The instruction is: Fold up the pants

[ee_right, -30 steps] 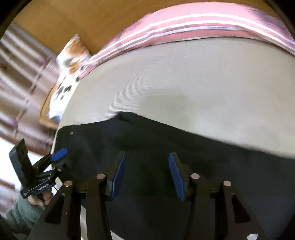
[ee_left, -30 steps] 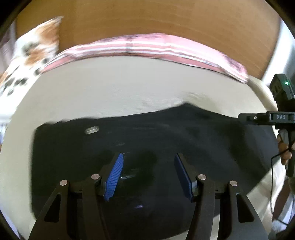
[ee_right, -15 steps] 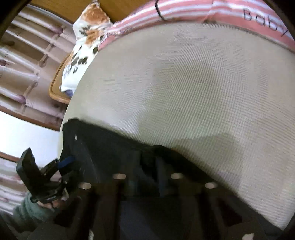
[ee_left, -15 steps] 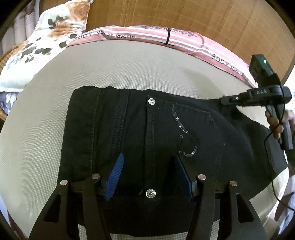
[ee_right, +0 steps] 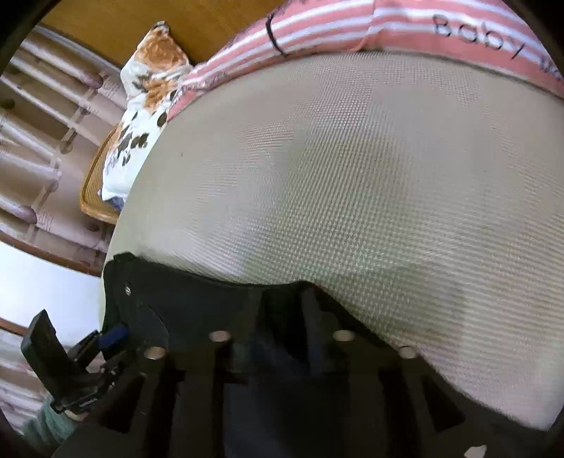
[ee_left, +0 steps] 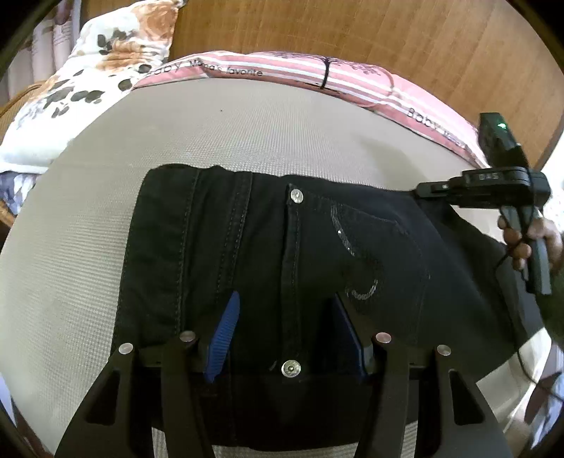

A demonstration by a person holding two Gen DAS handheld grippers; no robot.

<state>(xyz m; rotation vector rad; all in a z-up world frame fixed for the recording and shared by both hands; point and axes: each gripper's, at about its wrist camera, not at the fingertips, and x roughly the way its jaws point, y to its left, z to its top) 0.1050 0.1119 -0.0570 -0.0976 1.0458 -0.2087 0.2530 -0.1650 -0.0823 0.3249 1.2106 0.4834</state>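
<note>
Pants [ee_left: 282, 267] lay flat under both claws, waistband ahead. My left claw [ee_left: 285, 331] stood open, straddling the fly. My right claw [ee_right: 282, 348] had just been opening over the far edge; grip unclear. Judged: mid-fold, next regrasp.

Right tongs [ee_right: 287, 348] dark, their gap unclear

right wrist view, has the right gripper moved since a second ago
Yes: the right gripper has advanced toward the striped pillow, reaching the far edge of the pants. Its jaws have just been opening, pants fabric seemingly between them.
</note>
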